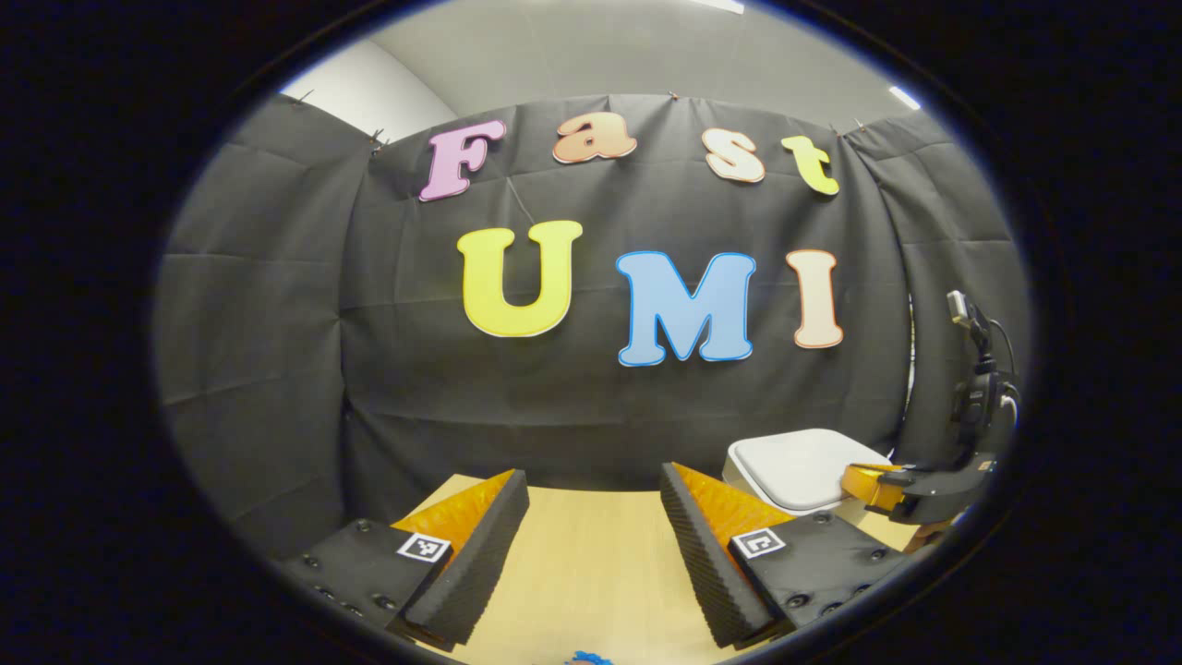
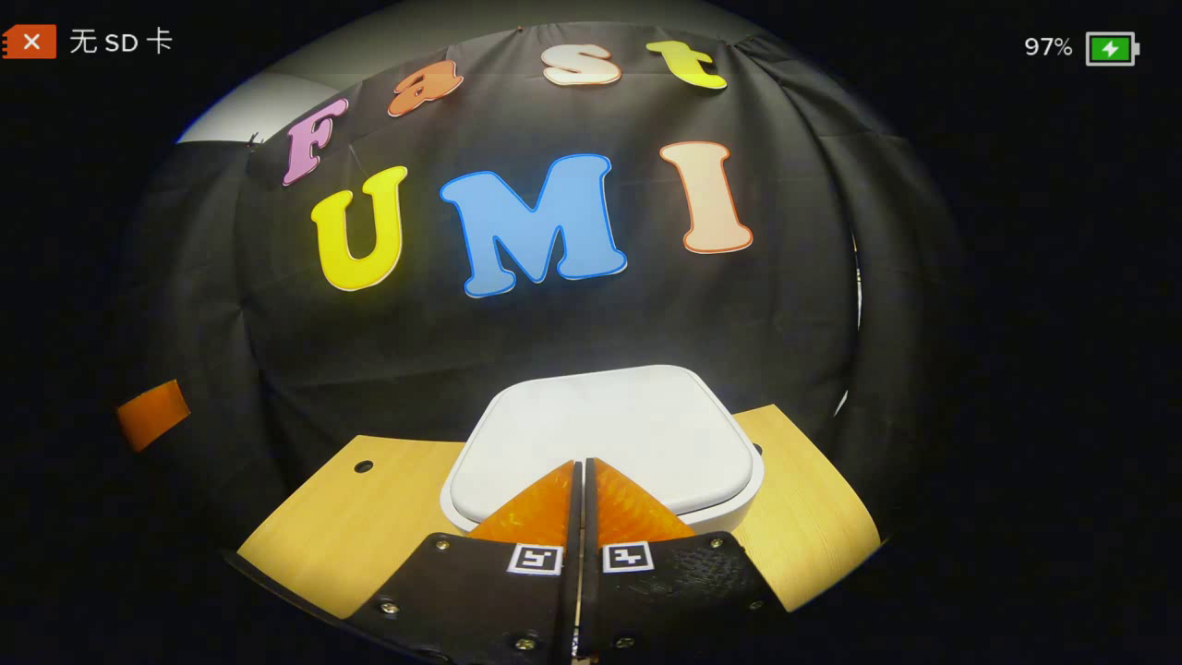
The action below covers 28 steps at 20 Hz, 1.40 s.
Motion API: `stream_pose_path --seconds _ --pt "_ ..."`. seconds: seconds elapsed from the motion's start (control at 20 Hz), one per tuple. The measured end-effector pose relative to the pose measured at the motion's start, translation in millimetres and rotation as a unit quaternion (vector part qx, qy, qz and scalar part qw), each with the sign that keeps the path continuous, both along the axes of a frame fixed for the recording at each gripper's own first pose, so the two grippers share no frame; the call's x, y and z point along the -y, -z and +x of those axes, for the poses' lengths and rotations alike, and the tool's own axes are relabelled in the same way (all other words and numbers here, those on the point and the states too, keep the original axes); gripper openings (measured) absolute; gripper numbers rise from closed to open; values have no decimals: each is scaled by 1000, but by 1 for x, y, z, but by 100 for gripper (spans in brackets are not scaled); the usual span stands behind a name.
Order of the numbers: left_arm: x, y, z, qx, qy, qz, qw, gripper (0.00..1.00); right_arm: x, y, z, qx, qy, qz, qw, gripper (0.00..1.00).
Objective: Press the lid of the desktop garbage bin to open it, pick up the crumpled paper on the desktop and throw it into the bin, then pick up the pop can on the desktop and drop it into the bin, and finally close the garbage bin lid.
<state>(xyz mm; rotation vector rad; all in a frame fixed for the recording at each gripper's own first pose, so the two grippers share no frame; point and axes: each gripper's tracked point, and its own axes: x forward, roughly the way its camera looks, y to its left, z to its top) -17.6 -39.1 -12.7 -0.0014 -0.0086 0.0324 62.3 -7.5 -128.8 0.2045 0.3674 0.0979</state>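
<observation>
The white garbage bin [image 2: 609,434] stands on the wooden desk [image 2: 369,517] with its lid down. My right gripper [image 2: 582,466] is shut, fingers pressed together with nothing between them, and its tips hang over the near edge of the lid. In the left gripper view the same bin [image 1: 799,466] sits at the right, and the right gripper [image 1: 877,485] reaches over it from the right. My left gripper [image 1: 596,489] is open above the bare desk [image 1: 591,563], well left of the bin. A small blue thing [image 1: 586,658] peeks in at the bottom edge.
The black cloth wall [image 1: 554,397] closes the booth right behind the desk. A small dark hole [image 2: 363,466] marks the desk top left of the bin. Bare wood lies on both sides of the bin.
</observation>
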Motion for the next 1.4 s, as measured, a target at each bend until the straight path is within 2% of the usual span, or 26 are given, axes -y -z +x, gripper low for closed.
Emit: stream_pose_path --seconds 0.45,1.1,1.4 --pt "-3 0 -3 3 -5 3 1000 95 11 -57 -4 59 17 5 998 1" --pt "-6 22 8 -15 -5 5 1000 95 12 -73 -18 71 19 14 997 1" --pt "-17 51 15 -35 -2 -8 999 95 8 -78 -19 75 12 10 997 2"
